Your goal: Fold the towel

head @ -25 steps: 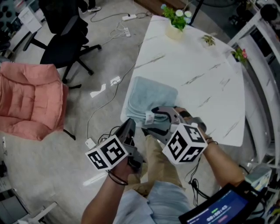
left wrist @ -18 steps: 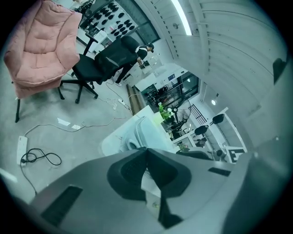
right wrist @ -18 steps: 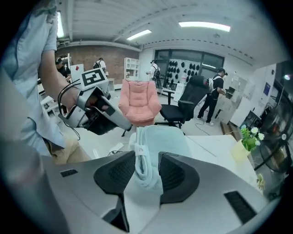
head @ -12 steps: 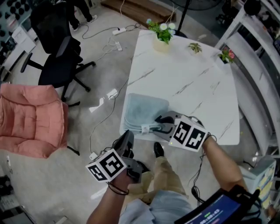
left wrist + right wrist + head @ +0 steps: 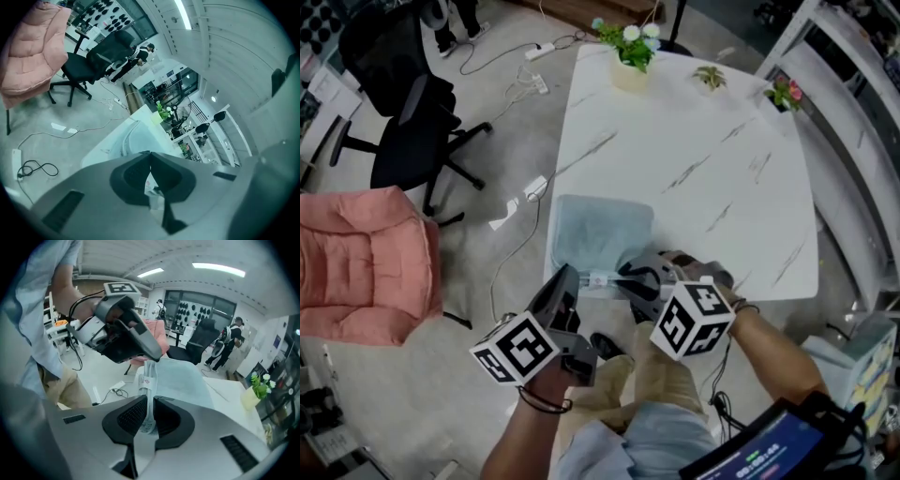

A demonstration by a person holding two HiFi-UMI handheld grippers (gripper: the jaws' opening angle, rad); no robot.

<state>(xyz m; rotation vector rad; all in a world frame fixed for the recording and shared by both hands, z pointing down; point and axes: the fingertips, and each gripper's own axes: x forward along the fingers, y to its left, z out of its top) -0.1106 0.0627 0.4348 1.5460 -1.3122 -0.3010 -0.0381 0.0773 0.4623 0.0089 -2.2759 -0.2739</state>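
Towel [image 5: 602, 230] | corner pinched in left gripper [image 5: 570, 275] fingers | right gripper [image 5: 624, 277] fingers closing on edge

The towel [image 5: 602, 225] is pale grey-blue terry cloth, folded into several layers. It lies flat on the near left corner of the white marbled table [image 5: 703, 141], with its near edge at the table's edge. A white label [image 5: 146, 380] with red print is attached at this near edge. The left gripper [image 5: 572, 275] is clamped on the edge at the label. Just beside it, the layered edge stands upright between the closing jaws of the right gripper [image 5: 626, 277].
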